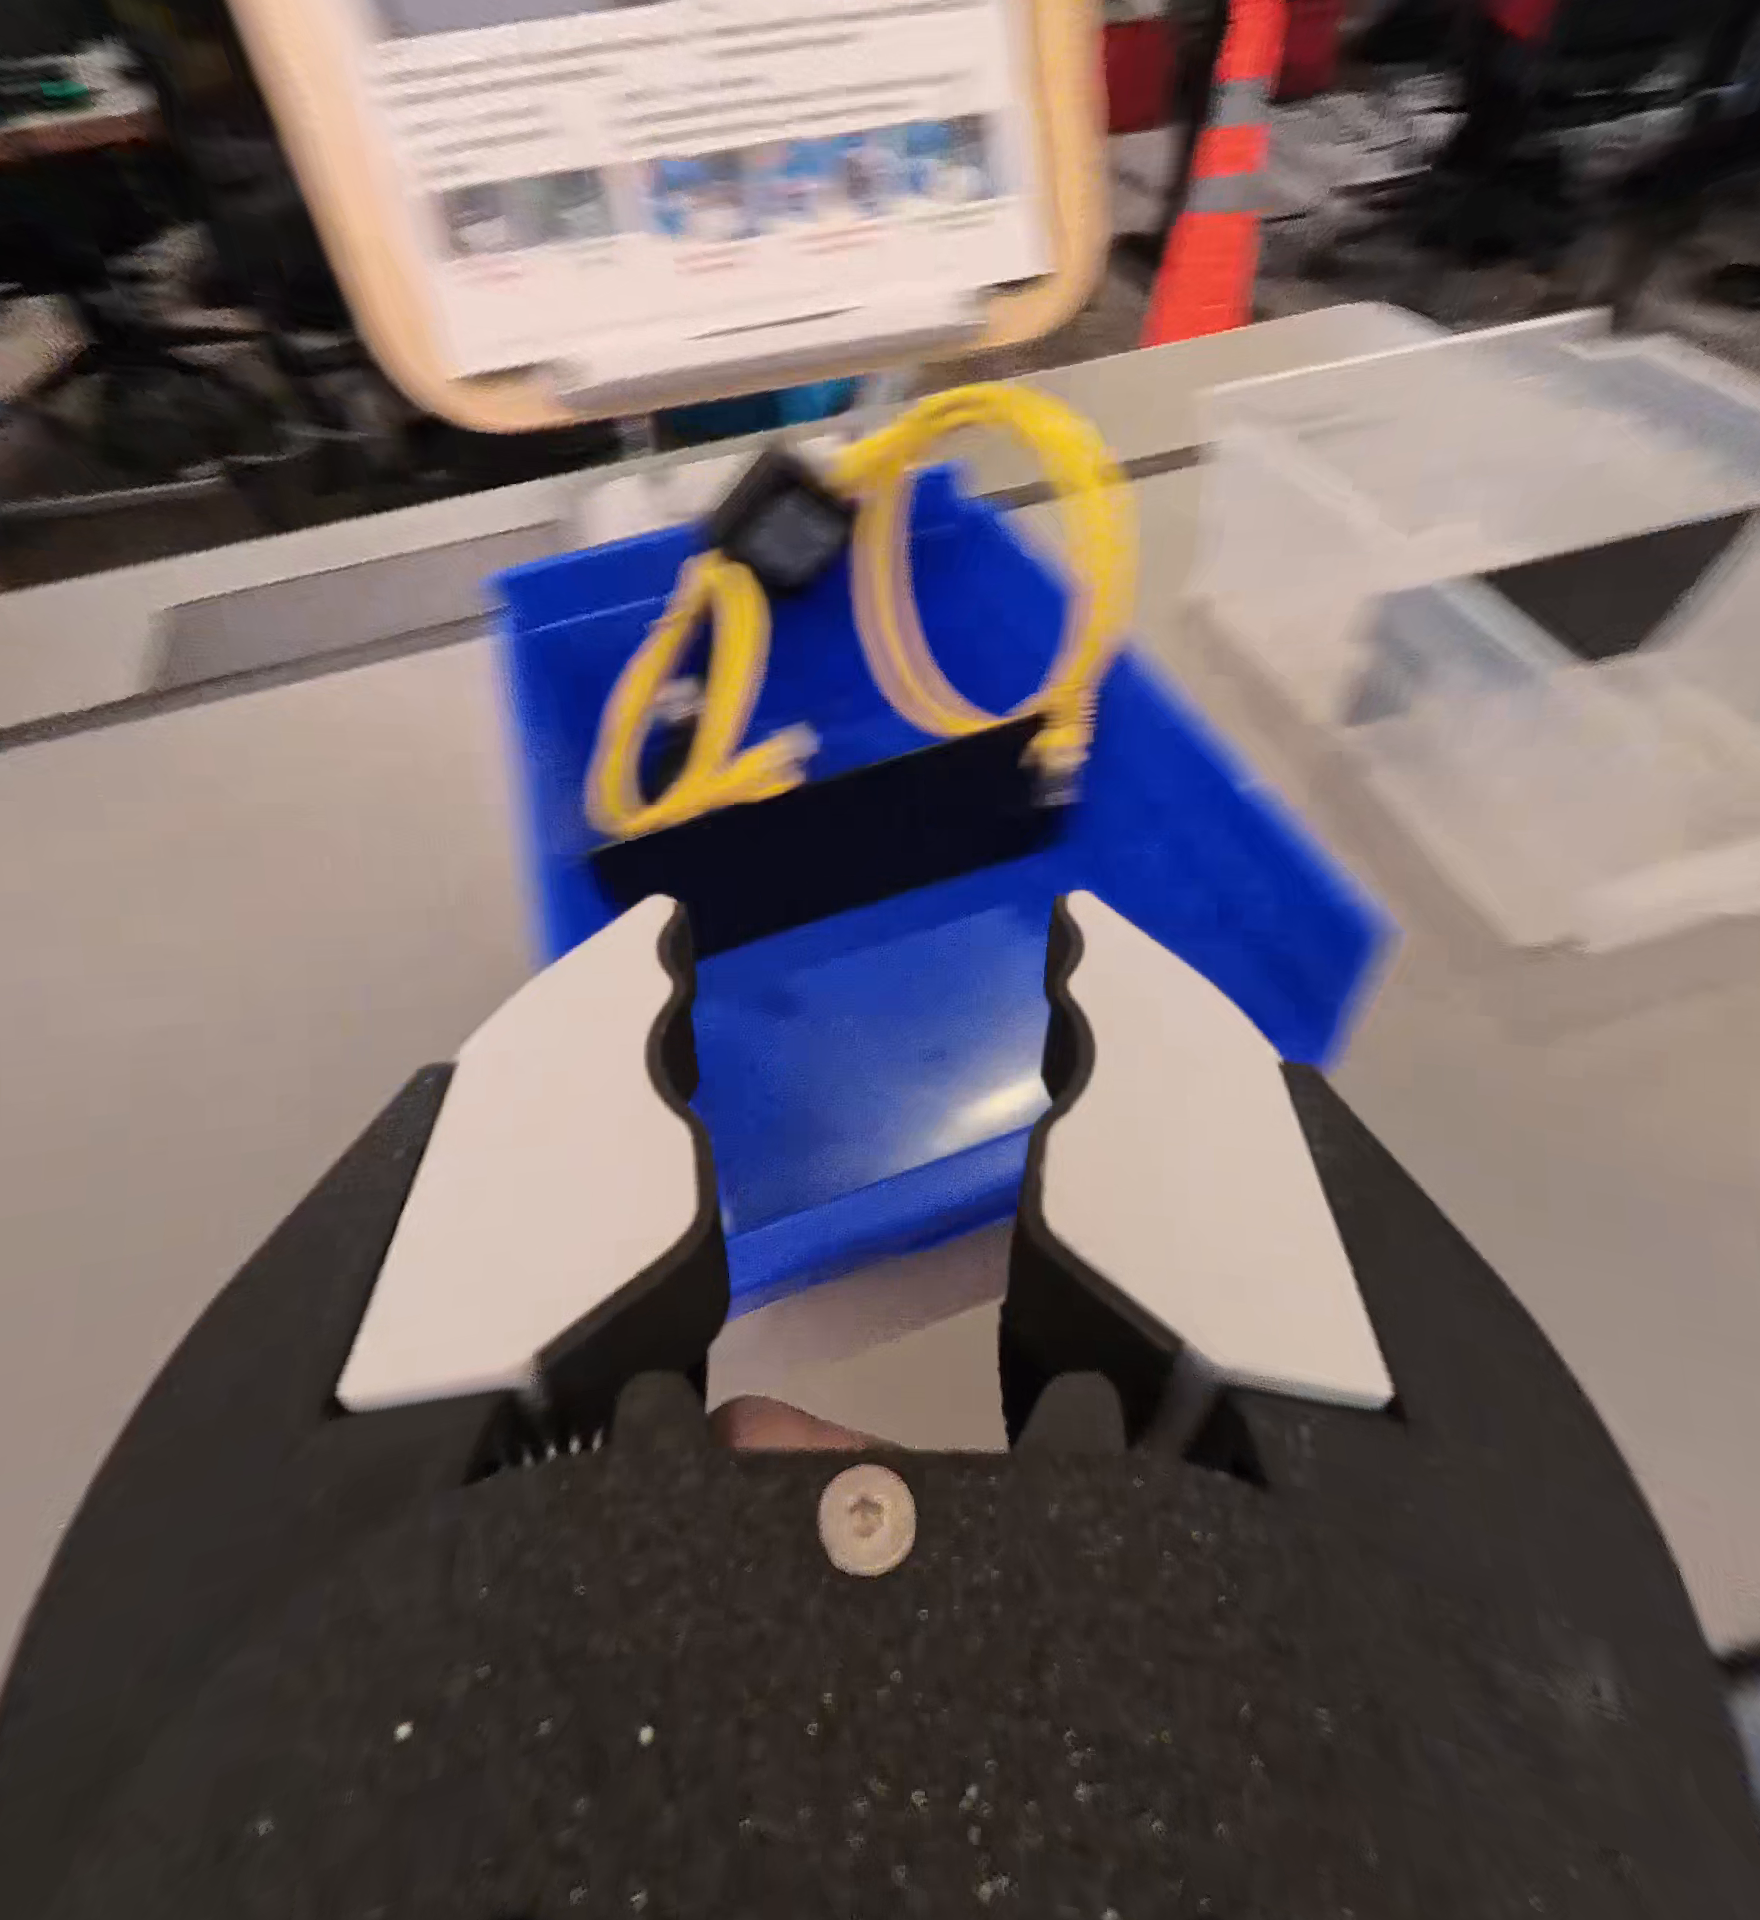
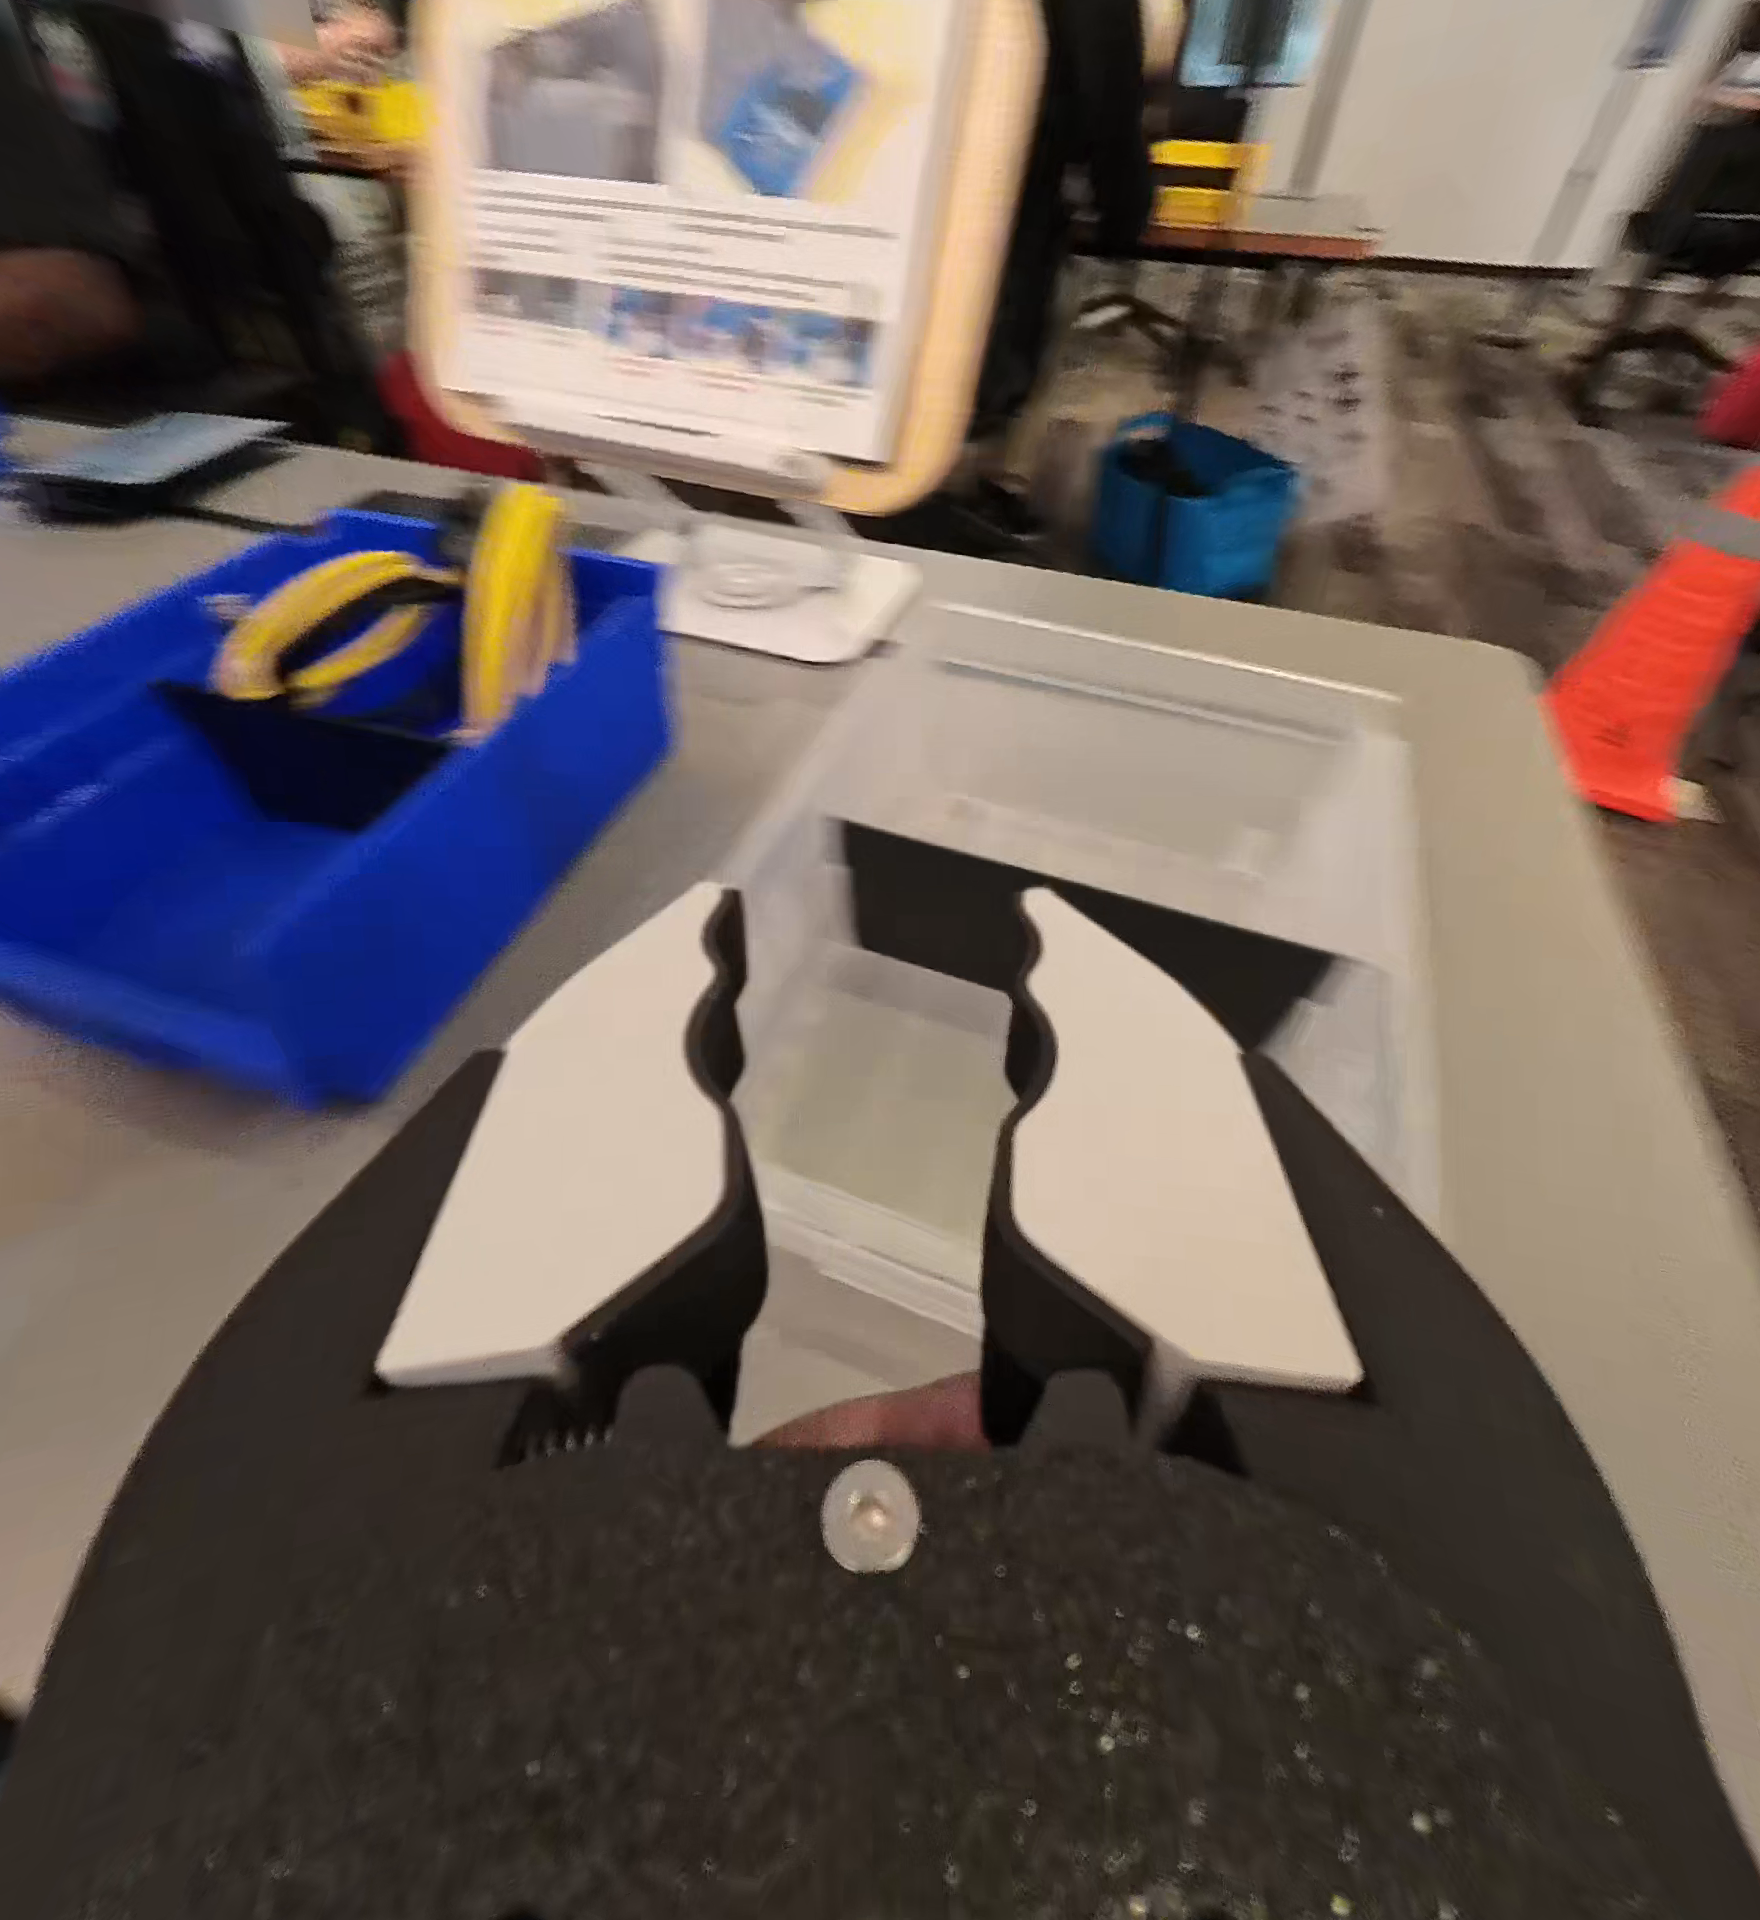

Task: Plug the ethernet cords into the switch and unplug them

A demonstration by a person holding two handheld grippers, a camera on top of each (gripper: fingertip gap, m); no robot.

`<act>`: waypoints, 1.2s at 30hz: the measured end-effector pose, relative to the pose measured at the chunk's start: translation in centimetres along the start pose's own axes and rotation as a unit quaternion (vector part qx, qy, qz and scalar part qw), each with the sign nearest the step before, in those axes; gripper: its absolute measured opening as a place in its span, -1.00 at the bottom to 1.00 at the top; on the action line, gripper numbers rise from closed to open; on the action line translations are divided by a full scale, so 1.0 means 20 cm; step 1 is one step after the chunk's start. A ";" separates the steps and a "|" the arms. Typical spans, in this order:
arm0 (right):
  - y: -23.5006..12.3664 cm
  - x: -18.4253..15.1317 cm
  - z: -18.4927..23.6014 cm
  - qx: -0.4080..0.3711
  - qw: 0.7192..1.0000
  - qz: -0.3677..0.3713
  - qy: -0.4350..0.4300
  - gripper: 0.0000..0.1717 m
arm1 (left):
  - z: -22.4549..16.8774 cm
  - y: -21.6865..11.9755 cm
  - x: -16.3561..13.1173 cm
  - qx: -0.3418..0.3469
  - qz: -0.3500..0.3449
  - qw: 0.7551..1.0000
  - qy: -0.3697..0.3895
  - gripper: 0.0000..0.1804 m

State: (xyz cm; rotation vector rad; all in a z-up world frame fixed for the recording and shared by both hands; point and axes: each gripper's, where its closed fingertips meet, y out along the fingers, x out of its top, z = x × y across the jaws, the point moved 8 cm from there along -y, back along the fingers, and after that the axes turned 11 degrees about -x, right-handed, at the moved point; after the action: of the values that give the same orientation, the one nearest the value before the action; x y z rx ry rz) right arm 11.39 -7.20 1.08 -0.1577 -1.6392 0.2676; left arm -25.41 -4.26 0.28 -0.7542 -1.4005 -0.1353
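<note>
A blue bin [image 1: 1219,831] sits on the grey table [image 1: 180,1039] and holds a black switch [image 1: 834,831] and coiled yellow ethernet cords [image 1: 1001,561]. A second yellow coil [image 1: 668,707] lies at the switch's left. My left gripper [image 1: 871,914] is open and empty, held above the bin's near part. In the right wrist view the blue bin [image 2: 180,935], the switch [image 2: 315,758] and the cords [image 2: 502,613] lie at the left. My right gripper [image 2: 881,904] is open and empty, over a clear plastic bin [image 2: 1115,748]. Both views are blurred.
A framed instruction sheet on a stand [image 1: 689,177] rises behind the bins [image 2: 689,239]. The clear bin [image 1: 1541,665] stands right of the blue one and has a black piece [image 2: 917,904] inside. An orange cone [image 2: 1676,634] stands on the floor beyond the table's right edge. The black piece [image 2: 917,904] is about 20 centimetres from my right fingertips and 35 centimetres from my left.
</note>
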 end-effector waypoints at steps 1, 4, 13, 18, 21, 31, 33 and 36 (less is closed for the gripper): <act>0.01 0.02 0.14 0.036 0.999 0.000 -0.001 -0.40 | 0.11 -0.03 -0.05 0.024 0.008 1.000 -0.013 -0.24; 0.07 -0.01 0.57 0.146 0.989 0.025 0.019 -0.28 | 0.30 -0.01 -0.22 0.026 0.046 0.996 -0.065 -0.11; 0.45 -0.34 1.04 0.046 0.989 0.139 0.035 -0.37 | 0.36 0.22 -0.39 -0.028 0.097 0.990 -0.093 -0.58; 0.48 -0.35 1.03 -0.005 0.991 0.130 0.025 -0.89 | 0.42 0.23 -0.38 0.016 0.100 0.991 -0.093 -0.93; 0.45 -0.35 1.05 -0.044 0.992 0.120 0.002 -0.94 | 0.40 0.22 -0.38 0.026 0.104 0.992 -0.073 -0.95; 0.40 -0.15 1.44 -0.047 0.996 0.075 0.018 -0.96 | 0.70 -0.12 -0.32 0.076 0.073 0.993 -0.048 -0.94; 0.41 -0.11 1.60 -0.040 0.997 0.066 0.011 -0.95 | 0.83 -0.20 -0.33 0.100 0.088 0.991 -0.023 -0.93; 0.45 -0.09 1.84 -0.032 0.998 0.061 0.002 -0.96 | 1.02 -0.31 -0.37 0.132 0.105 0.986 -0.010 -0.92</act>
State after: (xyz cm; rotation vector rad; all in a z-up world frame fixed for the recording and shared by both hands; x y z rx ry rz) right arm -25.51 -1.95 -5.58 -0.3073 -1.6375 0.3077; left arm -47.11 -0.41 -4.46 -0.6772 -1.3172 0.2211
